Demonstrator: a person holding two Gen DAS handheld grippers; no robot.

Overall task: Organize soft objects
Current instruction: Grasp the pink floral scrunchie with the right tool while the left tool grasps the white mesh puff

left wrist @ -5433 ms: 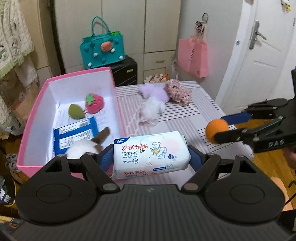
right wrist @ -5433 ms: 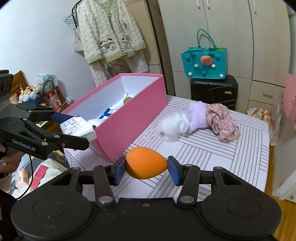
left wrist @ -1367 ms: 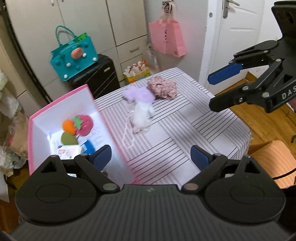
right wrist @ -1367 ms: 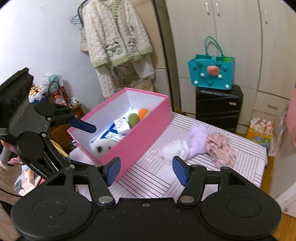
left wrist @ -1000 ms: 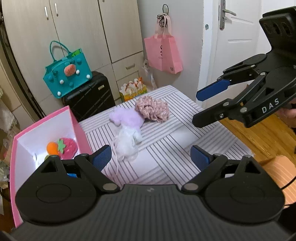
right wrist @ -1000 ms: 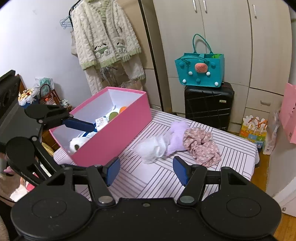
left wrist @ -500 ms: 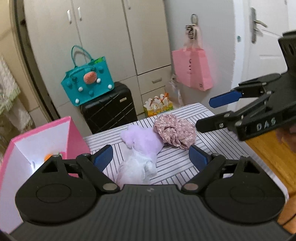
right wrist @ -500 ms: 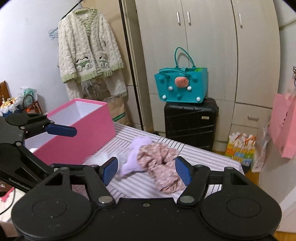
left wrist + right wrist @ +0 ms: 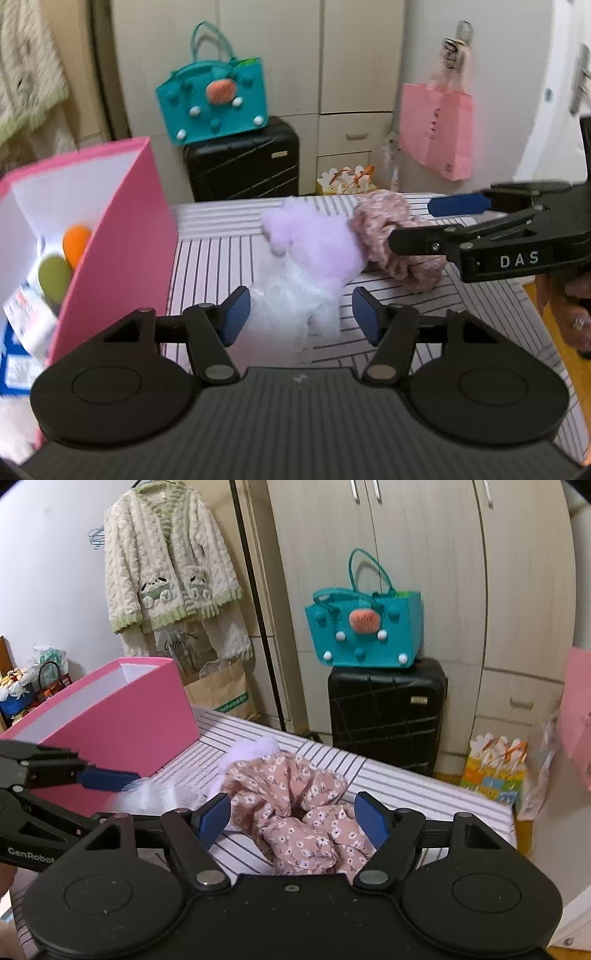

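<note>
My left gripper (image 9: 300, 316) is open, its blue pads on either side of a white fluffy piece (image 9: 295, 299) on the striped table (image 9: 210, 258). A lilac fluffy piece (image 9: 314, 240) lies just behind it. My right gripper (image 9: 292, 818) is open around a pink floral scrunchie (image 9: 295, 812), also in the left wrist view (image 9: 391, 229). The pink box (image 9: 125, 229) stands at the left with an orange sponge (image 9: 75, 240) and a green sponge (image 9: 53, 273) inside. The right gripper also shows in the left wrist view (image 9: 413, 225).
A black suitcase (image 9: 384, 709) with a teal bag (image 9: 365, 627) on it stands behind the table. A pink bag (image 9: 436, 129) hangs on the wall. The table's right edge (image 9: 532, 306) drops to the wooden floor. A cream cardigan (image 9: 166, 572) hangs at the back left.
Both grippers have come down and forward to the table. The left now straddles the white fluffy piece, the right straddles the scrunchie. Both stay open and empty.
</note>
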